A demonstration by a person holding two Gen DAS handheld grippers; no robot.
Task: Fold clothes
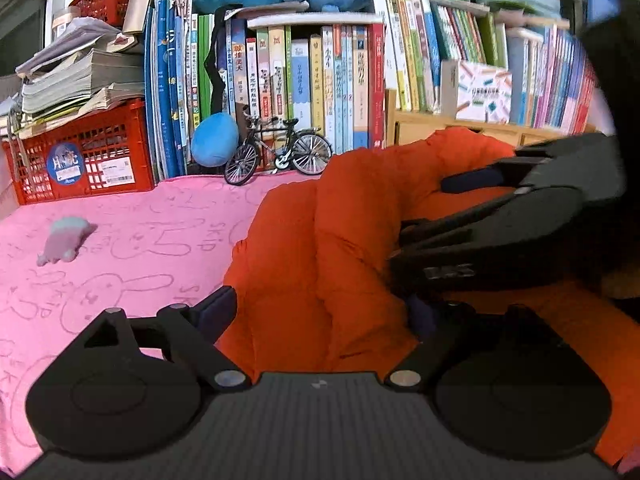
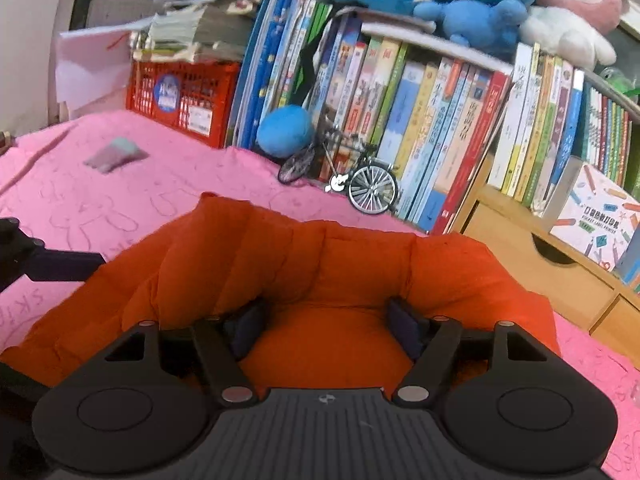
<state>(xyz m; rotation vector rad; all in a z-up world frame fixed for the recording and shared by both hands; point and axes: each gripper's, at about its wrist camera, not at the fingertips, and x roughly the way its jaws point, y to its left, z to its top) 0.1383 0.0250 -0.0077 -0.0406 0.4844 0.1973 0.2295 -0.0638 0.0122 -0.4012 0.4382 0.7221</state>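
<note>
An orange padded garment (image 1: 320, 240) lies bunched on the pink bunny-print cover (image 1: 120, 240). In the left wrist view my left gripper (image 1: 320, 314) is open, its fingers astride the garment's near edge, left finger over the pink cover. My right gripper (image 1: 424, 208) comes in from the right, lying on the garment. In the right wrist view the right gripper (image 2: 324, 328) is open, and the orange garment (image 2: 320, 264) is puffed up between and ahead of its fingers. One finger of the left gripper (image 2: 68, 266) shows at the left edge.
A small pale folded cloth (image 1: 66, 240) lies on the cover at the left. Along the back stand a red crate (image 1: 80, 160) under stacked papers, rows of books (image 1: 320, 80), a blue plush ball (image 1: 214, 140), a model bicycle (image 1: 276, 152) and a wooden drawer unit (image 2: 540, 272).
</note>
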